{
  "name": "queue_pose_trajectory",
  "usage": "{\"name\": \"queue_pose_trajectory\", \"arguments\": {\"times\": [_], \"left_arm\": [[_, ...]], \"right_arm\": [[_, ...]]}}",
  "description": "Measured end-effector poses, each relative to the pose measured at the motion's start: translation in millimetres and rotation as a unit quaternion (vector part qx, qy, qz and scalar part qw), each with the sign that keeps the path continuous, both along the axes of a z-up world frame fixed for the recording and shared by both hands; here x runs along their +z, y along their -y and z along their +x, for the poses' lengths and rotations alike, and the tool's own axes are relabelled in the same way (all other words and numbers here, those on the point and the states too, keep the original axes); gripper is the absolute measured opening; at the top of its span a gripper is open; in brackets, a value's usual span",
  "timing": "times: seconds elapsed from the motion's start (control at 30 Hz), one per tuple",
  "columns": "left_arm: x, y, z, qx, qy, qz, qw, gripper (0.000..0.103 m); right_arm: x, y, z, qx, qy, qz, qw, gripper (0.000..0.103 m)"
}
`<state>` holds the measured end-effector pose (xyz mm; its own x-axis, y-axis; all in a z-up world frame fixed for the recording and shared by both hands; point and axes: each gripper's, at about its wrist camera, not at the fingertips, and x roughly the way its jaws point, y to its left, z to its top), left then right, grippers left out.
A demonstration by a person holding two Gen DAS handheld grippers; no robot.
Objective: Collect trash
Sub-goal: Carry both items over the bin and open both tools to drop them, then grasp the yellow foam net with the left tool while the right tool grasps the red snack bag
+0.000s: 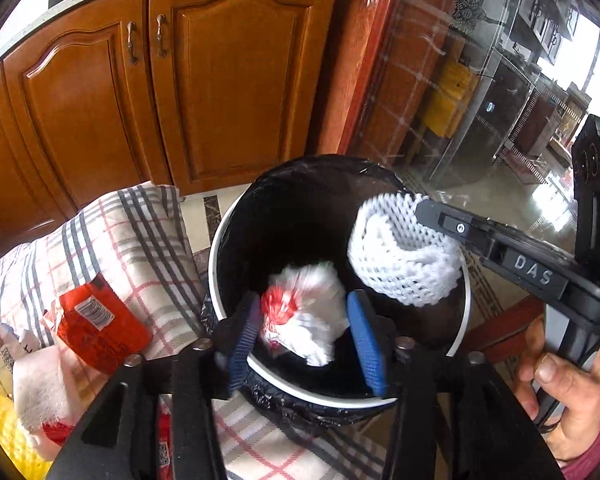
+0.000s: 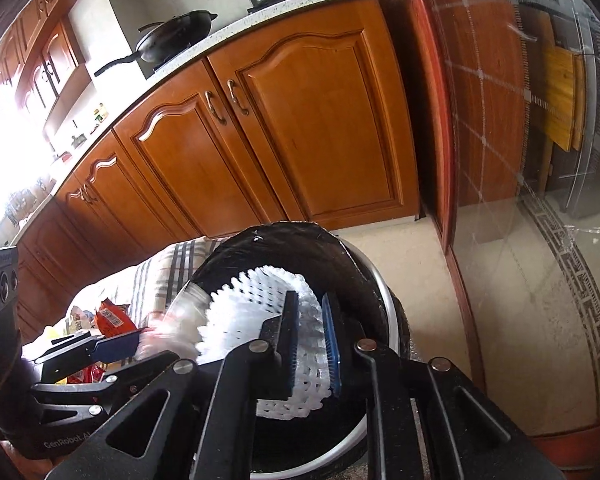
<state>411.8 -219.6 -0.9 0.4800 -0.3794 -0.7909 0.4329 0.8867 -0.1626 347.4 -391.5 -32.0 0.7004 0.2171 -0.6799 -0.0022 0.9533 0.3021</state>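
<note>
A round bin (image 1: 216, 264) with a black liner stands beside a checked cloth. My left gripper (image 1: 306, 334) is open over the bin; a crumpled white and red wrapper (image 1: 304, 312) lies between its blue pads, apart from both. My right gripper (image 2: 312, 336) is shut on a white foam fruit net (image 2: 256, 300) and holds it over the bin (image 2: 384, 300). The net (image 1: 400, 256) also shows in the left wrist view, held from the right.
A checked cloth (image 1: 132, 240) left of the bin carries an orange-red packet (image 1: 100, 320), a white tissue (image 1: 40, 388) and something yellow (image 1: 0, 428). Wooden cabinet doors (image 1: 220, 80) stand behind the bin. A glass door (image 1: 500, 100) is at right.
</note>
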Motion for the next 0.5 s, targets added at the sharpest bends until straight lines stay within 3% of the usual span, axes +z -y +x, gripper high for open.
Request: {"name": "queue_pose_trajectory", "arguments": {"times": [0.07, 0.13, 0.3, 0.4, 0.5], "left_arm": [[2, -4, -6, 0.002, 0.003, -0.005, 1.0, 0.053], [3, -11, -13, 0.007, 0.009, -0.009, 0.9999, 0.053], [14, -33, -41, 0.022, 0.032, -0.031, 0.9987, 0.053], [18, -54, -64, 0.042, 0.05, -0.049, 0.9967, 0.058], [21, -78, -89, 0.07, 0.07, -0.063, 0.9931, 0.061]], "right_arm": [[0, 1, -1, -0.003, 0.004, 0.003, 1.0, 0.038], [1, 2, -4, -0.007, 0.009, 0.006, 1.0, 0.044], [7, 2, -12, -0.009, 0.019, 0.019, 1.0, 0.044], [11, -4, -22, -0.004, 0.029, 0.029, 0.999, 0.046], [13, -14, -36, 0.004, 0.041, 0.044, 0.998, 0.065]]}}
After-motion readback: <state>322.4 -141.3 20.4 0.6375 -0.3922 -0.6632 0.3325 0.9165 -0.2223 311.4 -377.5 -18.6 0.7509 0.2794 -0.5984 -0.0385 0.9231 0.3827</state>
